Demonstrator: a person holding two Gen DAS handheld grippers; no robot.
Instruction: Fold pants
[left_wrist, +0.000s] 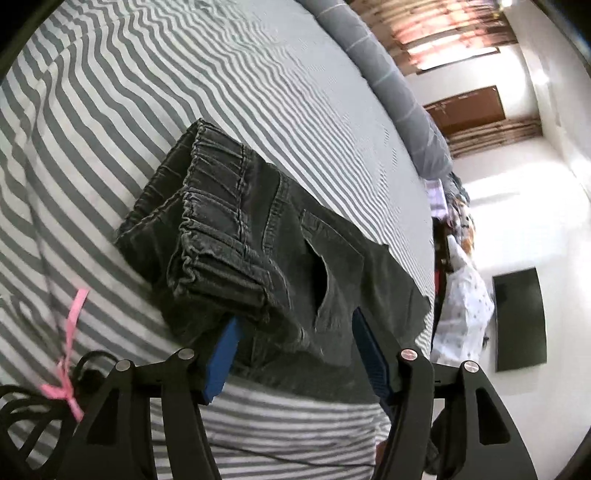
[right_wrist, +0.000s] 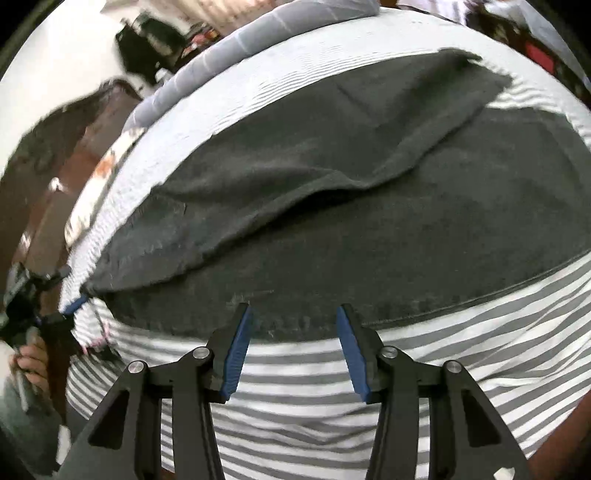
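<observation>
Dark grey jeans (left_wrist: 236, 236) lie on a grey-and-white striped bed sheet (left_wrist: 221, 92). In the left wrist view their elastic waistband end is nearest. My left gripper (left_wrist: 291, 325) is open, with the waist edge of the jeans lying between its blue pads (left_wrist: 221, 362); one pad is partly under the cloth. In the right wrist view the jeans (right_wrist: 351, 229) spread wide, with one leg lying folded over the other. My right gripper (right_wrist: 293, 314) is open and empty, its tips at the near edge of the cloth.
A grey bolster (left_wrist: 391, 85) lies along the far side of the bed. A pink ribbon (left_wrist: 70, 347) and black cord lie at the left. A heap of clothes (left_wrist: 461, 288) is past the bed edge. The left gripper and hand (right_wrist: 33, 332) show at left.
</observation>
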